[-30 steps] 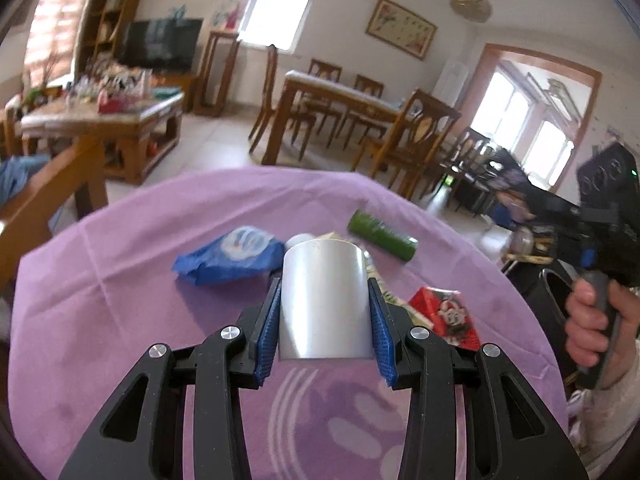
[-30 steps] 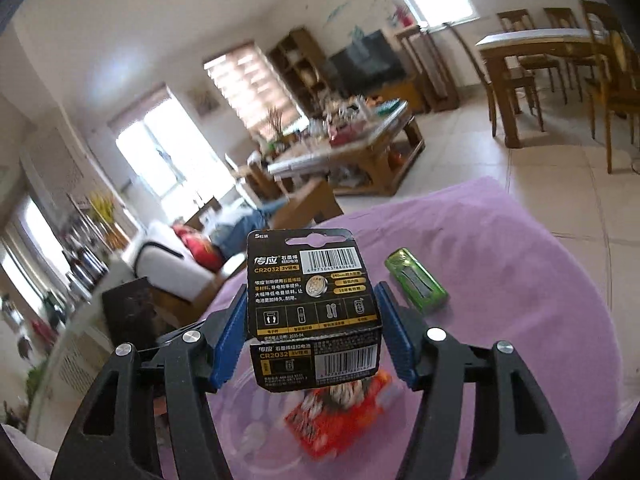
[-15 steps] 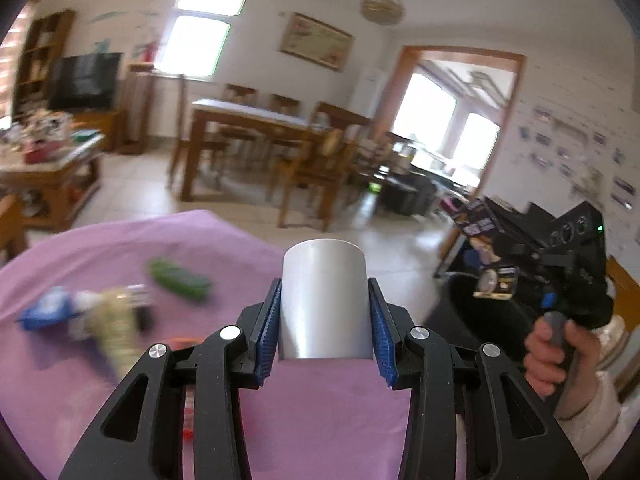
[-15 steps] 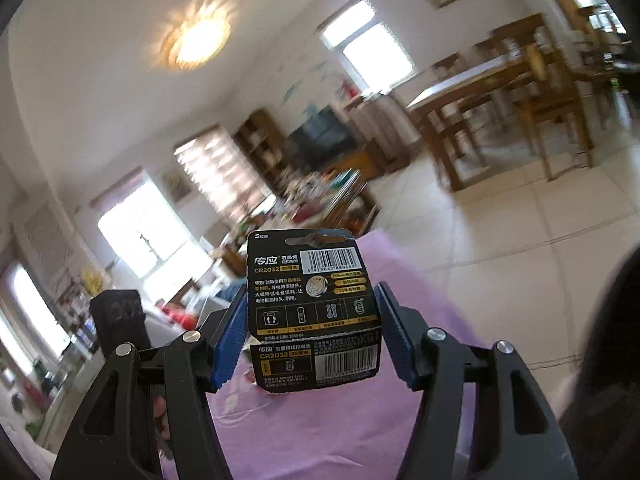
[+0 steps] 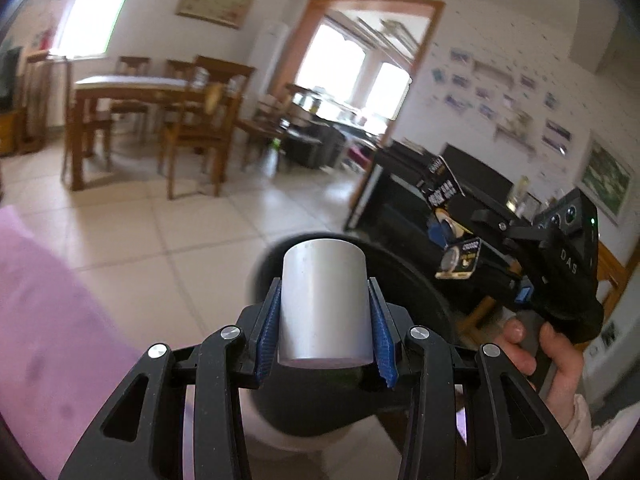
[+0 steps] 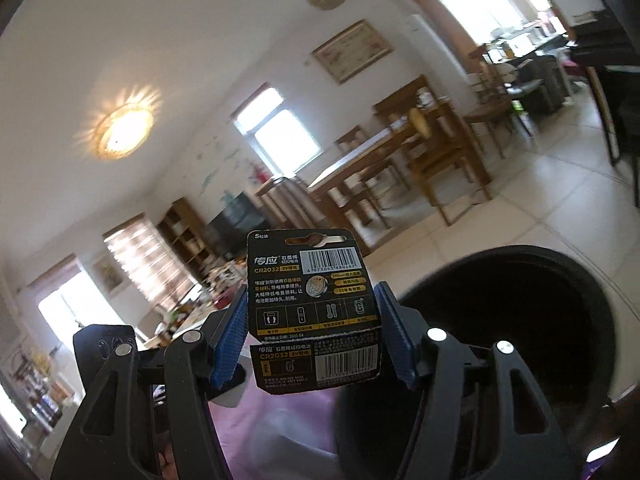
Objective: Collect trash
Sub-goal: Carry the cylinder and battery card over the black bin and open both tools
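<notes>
The left tongs point(image 5: 324, 320) are clamped on a plain silver-grey metal cylinder point(image 5: 323, 304), blue pads pressing both its sides. The right tongs point(image 6: 316, 332) grip a black cardboard button-battery card with barcodes point(image 6: 312, 312) by its edges. Beyond the cylinder, from about 12 round to 3 o'clock, gapes the round black bin point(image 5: 416, 280); in the right view its dark mouth point(image 6: 520, 320) sits at 3 o'clock of the card. The purple-clothed worktop point(image 5: 48, 320) lies off at 9 o'clock. The carrying step looks nearly done; next, each piece wants centring over the mouth before the pads let go.
</notes>
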A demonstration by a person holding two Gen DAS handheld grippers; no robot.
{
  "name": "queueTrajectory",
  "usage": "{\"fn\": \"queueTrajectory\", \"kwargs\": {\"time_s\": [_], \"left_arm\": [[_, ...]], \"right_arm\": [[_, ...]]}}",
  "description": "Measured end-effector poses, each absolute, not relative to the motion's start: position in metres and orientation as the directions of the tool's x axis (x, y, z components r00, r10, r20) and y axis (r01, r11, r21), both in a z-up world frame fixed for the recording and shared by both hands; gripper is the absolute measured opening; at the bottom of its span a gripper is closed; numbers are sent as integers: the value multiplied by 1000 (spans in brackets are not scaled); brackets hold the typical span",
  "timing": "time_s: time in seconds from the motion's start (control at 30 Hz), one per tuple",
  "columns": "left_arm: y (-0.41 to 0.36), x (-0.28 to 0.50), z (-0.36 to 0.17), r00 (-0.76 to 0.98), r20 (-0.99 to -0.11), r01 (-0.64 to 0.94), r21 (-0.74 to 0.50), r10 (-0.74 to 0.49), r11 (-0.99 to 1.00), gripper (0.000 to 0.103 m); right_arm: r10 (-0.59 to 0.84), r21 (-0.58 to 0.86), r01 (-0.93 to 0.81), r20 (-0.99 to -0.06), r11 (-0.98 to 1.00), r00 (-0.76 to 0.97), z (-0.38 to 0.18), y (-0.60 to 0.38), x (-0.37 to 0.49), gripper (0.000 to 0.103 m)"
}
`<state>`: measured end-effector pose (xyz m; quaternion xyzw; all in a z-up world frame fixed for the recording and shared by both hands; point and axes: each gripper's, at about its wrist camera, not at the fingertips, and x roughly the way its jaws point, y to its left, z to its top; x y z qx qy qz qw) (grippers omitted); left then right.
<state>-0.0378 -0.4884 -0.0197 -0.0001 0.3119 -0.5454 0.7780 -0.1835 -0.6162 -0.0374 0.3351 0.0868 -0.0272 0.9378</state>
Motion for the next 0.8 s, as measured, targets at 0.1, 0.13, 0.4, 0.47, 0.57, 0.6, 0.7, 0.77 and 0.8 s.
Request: {"fn": "queueTrajectory", "kwargs": {"time_s": [0.1, 0.13, 0.4, 0.47, 0.57, 0.6, 0.7, 0.77, 0.8], "left_arm": [[-531, -51, -36, 168, -509, 863, -338, -844, 376, 40], [-543, -56, -43, 156, -520, 866, -337, -840, 369, 40], [-595, -67, -77, 119, -572, 878, -320, -811, 355, 40], [-594, -68, -81, 115, -578, 877, -322, -808, 356, 40], [-593, -70, -84, 117, -589, 878, -315, -800, 361, 40], [-595, -71, -87, 119, -594, 879, -310, -796, 362, 40], [-590, -71, -88, 130, -617, 880, -288, -776, 377, 47], [-591, -73, -86, 166, -632, 881, -250, -757, 401, 81], [-588, -74, -83, 204, -628, 878, -223, -751, 424, 98]], "right_arm": [[-25, 643, 142, -187, 752, 982, -49, -633, -197, 60], [-32, 645, 148, -189, 750, 982, -50, -638, -197, 60], [-68, 662, 186, -200, 726, 977, -73, -664, -212, 60], [-67, 658, 191, -209, 728, 976, -75, -664, -212, 60], [-67, 664, 199, -219, 721, 973, -81, -665, -213, 61], [-65, 665, 202, -225, 719, 972, -81, -663, -214, 61], [-61, 661, 212, -244, 720, 968, -84, -663, -216, 63], [-47, 654, 219, -270, 724, 962, -82, -662, -213, 78], [-49, 653, 225, -277, 723, 960, -82, -662, -213, 94]]}}
